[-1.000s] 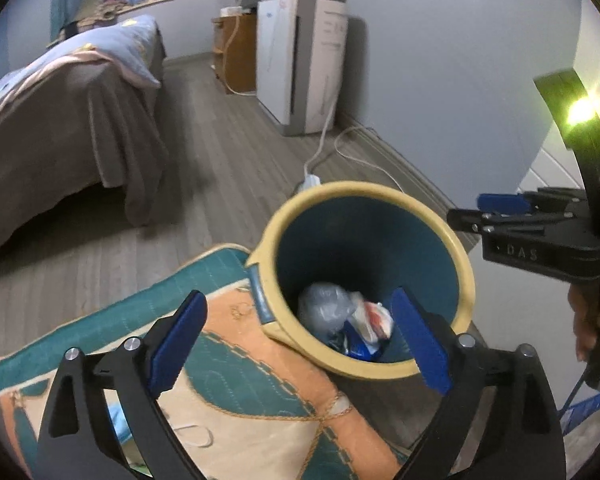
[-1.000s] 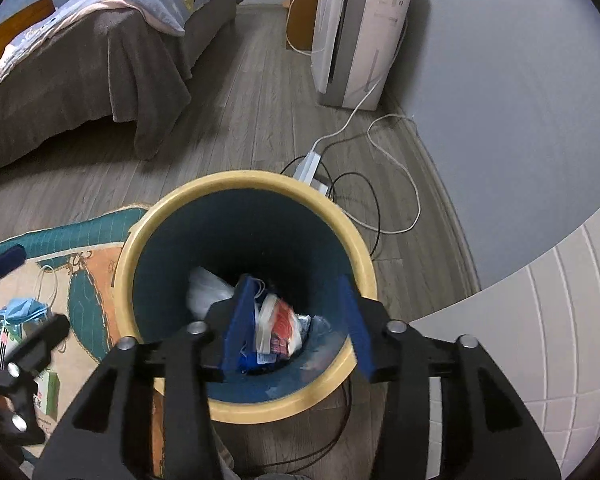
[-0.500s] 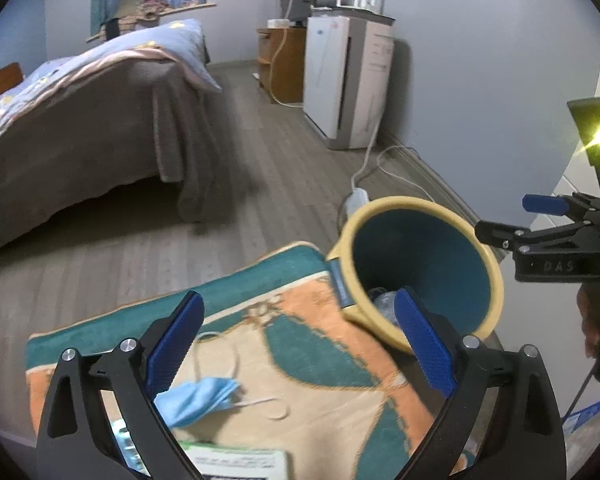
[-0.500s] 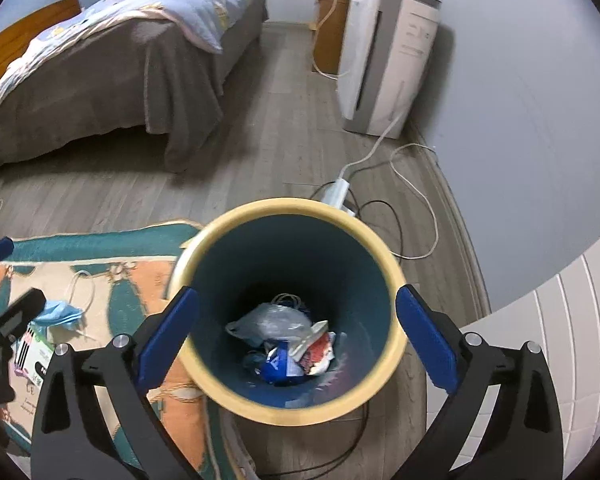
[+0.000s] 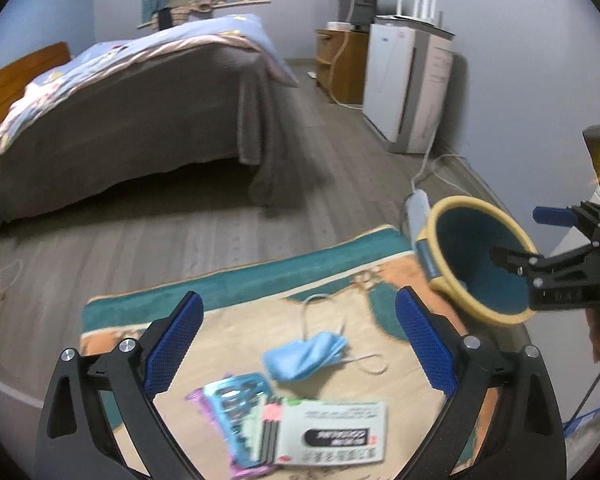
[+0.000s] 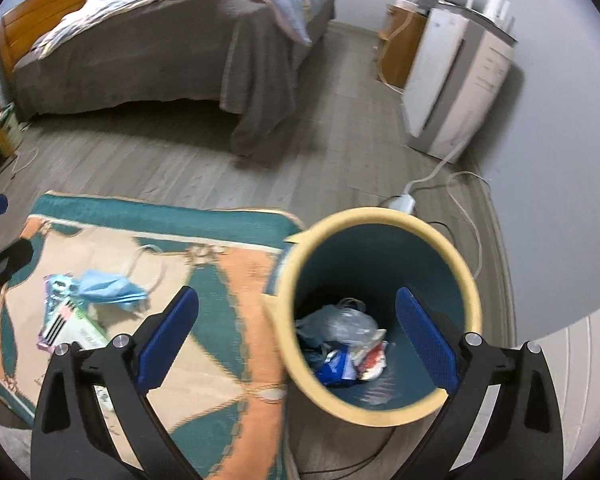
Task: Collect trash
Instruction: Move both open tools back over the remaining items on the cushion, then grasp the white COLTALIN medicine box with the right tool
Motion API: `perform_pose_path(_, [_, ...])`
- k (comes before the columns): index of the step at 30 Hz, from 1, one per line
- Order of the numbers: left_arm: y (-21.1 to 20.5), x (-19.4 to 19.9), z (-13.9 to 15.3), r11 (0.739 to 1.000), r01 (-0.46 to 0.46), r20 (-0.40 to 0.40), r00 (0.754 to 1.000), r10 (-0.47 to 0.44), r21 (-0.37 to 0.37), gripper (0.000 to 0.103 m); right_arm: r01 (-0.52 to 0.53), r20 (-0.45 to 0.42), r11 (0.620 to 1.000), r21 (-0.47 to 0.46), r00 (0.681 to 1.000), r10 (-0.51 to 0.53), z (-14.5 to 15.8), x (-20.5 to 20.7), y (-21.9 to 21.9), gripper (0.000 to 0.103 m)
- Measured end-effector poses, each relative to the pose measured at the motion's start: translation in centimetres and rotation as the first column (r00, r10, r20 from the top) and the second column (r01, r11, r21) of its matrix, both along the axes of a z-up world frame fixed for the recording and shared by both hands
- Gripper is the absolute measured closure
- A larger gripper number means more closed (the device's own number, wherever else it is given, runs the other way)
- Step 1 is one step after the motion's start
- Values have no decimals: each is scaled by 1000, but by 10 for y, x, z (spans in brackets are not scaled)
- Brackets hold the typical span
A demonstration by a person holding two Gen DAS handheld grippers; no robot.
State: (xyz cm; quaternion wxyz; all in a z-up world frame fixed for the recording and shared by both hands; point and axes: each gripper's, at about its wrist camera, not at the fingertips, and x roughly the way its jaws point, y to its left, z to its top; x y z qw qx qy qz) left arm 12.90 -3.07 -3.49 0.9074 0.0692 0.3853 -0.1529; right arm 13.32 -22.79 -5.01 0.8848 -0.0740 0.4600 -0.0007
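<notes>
- The left gripper point(image 5: 298, 344) hangs above the rug point(image 5: 236, 292) with its jaws wide apart and nothing between them; the crumpled blue face mask point(image 5: 304, 358) lies right below the gap, a little toward the right jaw.
- The mask's long axis runs roughly across the gap from one jaw to the other, with its white ear loops point(image 5: 324, 312) trailing away toward the far side of the rug.
- Nearer the camera than the mask lie a flat white card package point(image 5: 336, 436) and a blue-and-purple wrapper point(image 5: 236, 396), overlapping each other and just beside the mask.
- The right gripper point(image 6: 296, 340) has just been opening; its jaws stand fully apart and empty, straddling the near rim of the yellow-rimmed bin point(image 6: 380, 216).
- The left gripper is clearly the nearer one to the loose trash; in the right wrist view that trash sits well off to the left.
- The bin already holds a clear plastic bag point(image 6: 336, 320) and crumpled wrappers point(image 6: 352, 360), and stands at the rug's corner.
- The rug is flat and patterned in teal, orange and cream, on a grey plank floor point(image 5: 148, 240).
- A bed point(image 5: 120, 92) with a grey cover stands beyond; a white appliance point(image 5: 404, 84) and its cable point(image 6: 460, 184) are by the wall.
</notes>
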Motion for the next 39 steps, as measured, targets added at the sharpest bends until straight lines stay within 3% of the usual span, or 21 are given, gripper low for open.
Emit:
perform_pose_path(10, [62, -39, 3, 995, -95, 10, 995, 94, 32, 7, -180, -21, 983, -26, 984, 179, -14, -20, 65, 6])
perform_pose_path(18, [113, -75, 6, 958, -262, -67, 964, 256, -114, 7, -273, -39, 962, 19, 961, 273, -24, -41, 107, 6])
perform_pose_path(27, [121, -59, -27, 971, -235, -89, 967, 238, 38, 7, -386, -117, 922, -27, 917, 380, -61, -41, 146, 6])
perform_pose_path(34, [144, -43, -45, 960, -272, -148, 949, 279, 63, 7, -465, -211, 885, 10, 864, 457, -90, -36, 172, 6])
perform_pose_path(39, [150, -36, -51, 962, -264, -159, 949, 273, 75, 7, -517, -268, 856, 18, 822, 502, -111, -37, 193, 6])
